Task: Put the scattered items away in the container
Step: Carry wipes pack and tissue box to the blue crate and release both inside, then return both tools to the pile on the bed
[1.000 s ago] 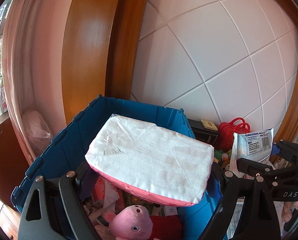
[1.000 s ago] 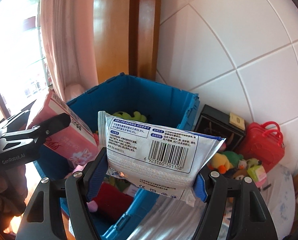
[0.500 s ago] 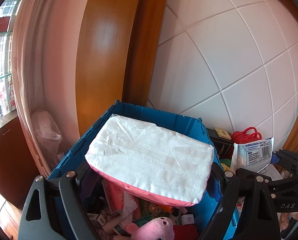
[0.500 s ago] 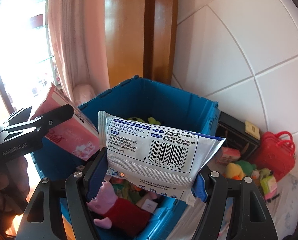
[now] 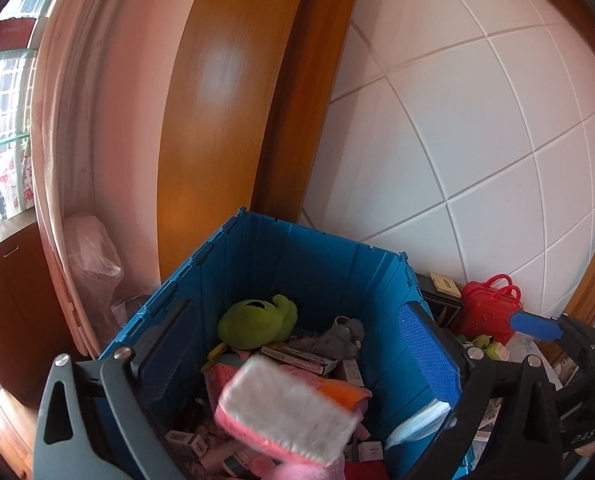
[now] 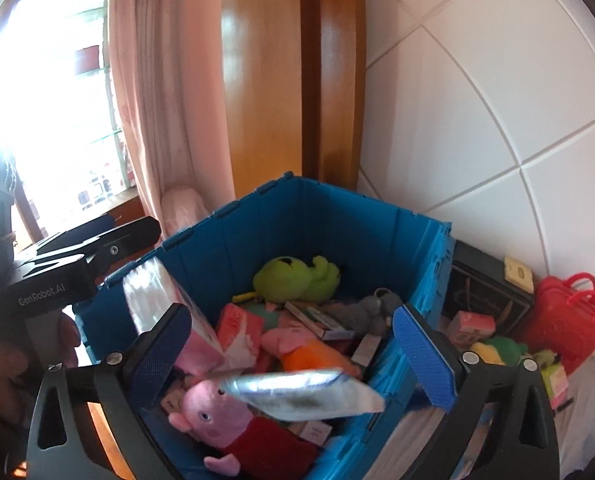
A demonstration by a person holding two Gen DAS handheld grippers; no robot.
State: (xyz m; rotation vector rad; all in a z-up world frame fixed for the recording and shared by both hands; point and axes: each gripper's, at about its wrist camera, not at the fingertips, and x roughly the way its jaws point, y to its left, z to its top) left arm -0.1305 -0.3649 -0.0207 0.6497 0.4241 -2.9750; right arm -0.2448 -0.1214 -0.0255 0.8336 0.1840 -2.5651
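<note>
A blue crate (image 5: 329,264) stands against the tiled wall and also shows in the right wrist view (image 6: 337,216). My left gripper (image 5: 297,344) is open above it, and the pink and white tissue pack (image 5: 285,412), blurred, is falling free below the jaws. It also shows in the right wrist view (image 6: 157,292). My right gripper (image 6: 297,344) is open over the crate, and the silver wipes pack (image 6: 301,396), blurred, is dropping out of it. Inside lie a green plush (image 6: 293,278), a pink pig plush (image 6: 221,416) and several boxes.
To the right of the crate stand a black box (image 6: 485,292), a red toy case (image 6: 565,320) and several small toys (image 6: 497,348). A pink curtain (image 5: 69,160) and a wooden door frame (image 5: 225,120) lie behind the crate. The left gripper's body (image 6: 57,276) is at the crate's left.
Both grippers have opened and let go. The tissue pack and the wipes pack have left the jaws and are falling into the crate. Both views have come closer over the crate.
</note>
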